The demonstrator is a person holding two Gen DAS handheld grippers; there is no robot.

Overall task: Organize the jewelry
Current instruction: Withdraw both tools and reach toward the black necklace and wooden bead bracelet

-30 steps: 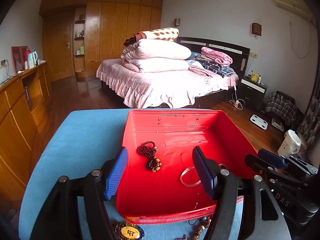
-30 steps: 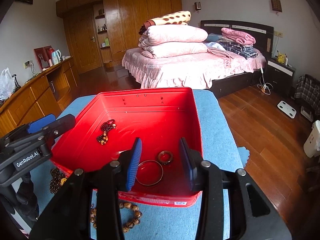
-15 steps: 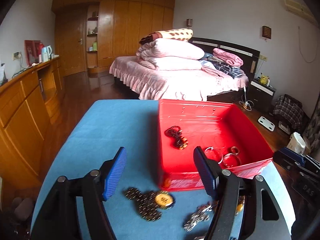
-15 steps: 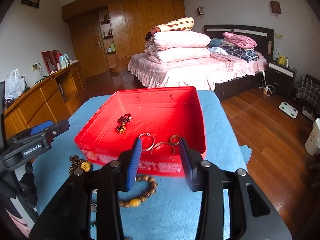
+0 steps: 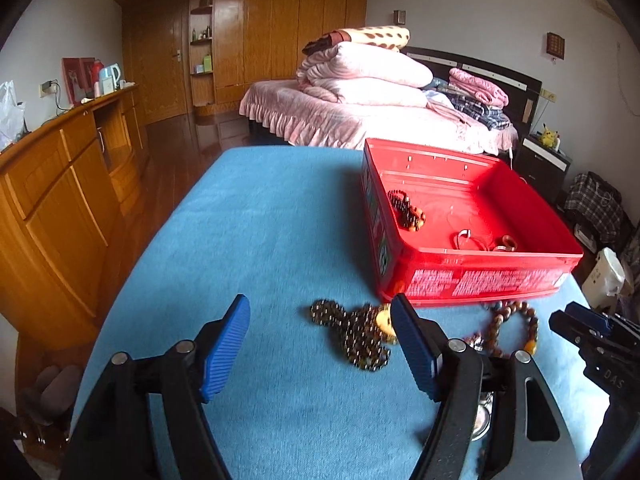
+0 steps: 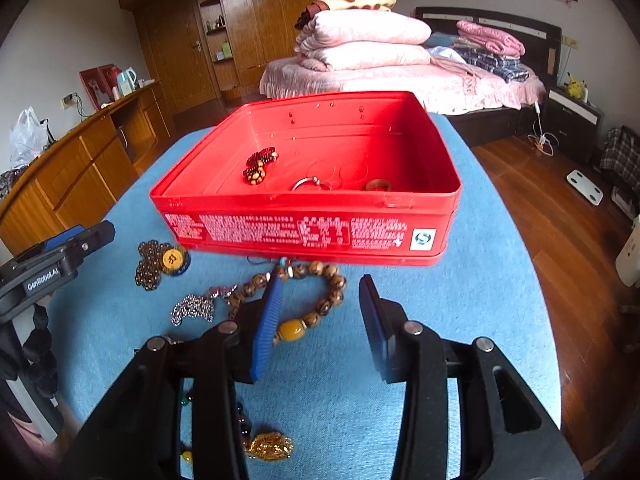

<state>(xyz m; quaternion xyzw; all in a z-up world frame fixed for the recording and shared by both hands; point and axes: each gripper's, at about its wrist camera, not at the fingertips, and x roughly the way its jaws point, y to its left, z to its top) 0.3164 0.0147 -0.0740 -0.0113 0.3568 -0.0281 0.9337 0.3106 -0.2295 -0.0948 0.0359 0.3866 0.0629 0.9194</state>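
Observation:
A red tin box [image 6: 312, 236] [image 5: 480, 276] stands on the blue table. Inside lie a dark bead bracelet [image 6: 258, 166] [image 5: 406, 210], a metal bangle [image 6: 311, 184] and a brown ring [image 6: 378, 185]. In front of the box lie a dark bead string with a yellow pendant [image 6: 162, 262] [image 5: 360, 330], a silver chain [image 6: 194, 306], a wooden bead bracelet with an amber bead [image 6: 308, 300] [image 5: 516, 326] and a gold piece [image 6: 270, 446]. My left gripper [image 5: 322, 336] is open and empty, near the dark bead string. My right gripper [image 6: 318, 312] is open and empty over the wooden bracelet.
The blue table [image 5: 260, 240] drops off to wooden floor on the right [image 6: 560, 240]. A wooden cabinet [image 5: 60, 200] runs along the left. A bed with folded quilts [image 5: 360, 92] stands behind the table.
Both grippers have pulled back from above the box toward the table's near edge and lowered. The loose jewelry in front of the box has come into view. Both stay open.

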